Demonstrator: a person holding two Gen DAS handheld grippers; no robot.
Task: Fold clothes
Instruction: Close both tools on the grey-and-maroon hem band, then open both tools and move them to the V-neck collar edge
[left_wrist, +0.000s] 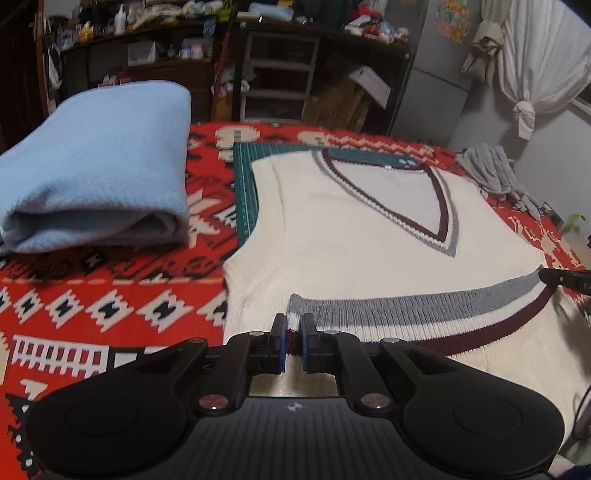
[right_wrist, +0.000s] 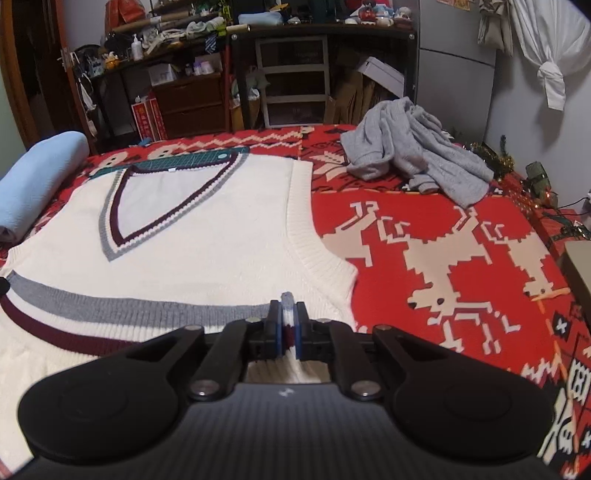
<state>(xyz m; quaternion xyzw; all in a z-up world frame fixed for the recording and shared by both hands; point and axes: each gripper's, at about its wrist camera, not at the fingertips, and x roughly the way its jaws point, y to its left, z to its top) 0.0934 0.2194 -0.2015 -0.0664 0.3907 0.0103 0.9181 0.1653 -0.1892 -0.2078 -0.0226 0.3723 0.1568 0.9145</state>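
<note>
While the vest lies flat on the bed, its striped hem is folded up. The hem's corners are pinched by the left gripper and right gripper, jaws closed on it.

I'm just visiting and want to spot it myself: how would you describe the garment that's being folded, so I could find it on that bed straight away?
Start from the red patterned blanket over the bed. In its middle lies a cream knitted vest, between a folded light-blue blanket and a crumpled grey garment. Only the vest has a V-neck and hem striped grey and maroon.
</note>
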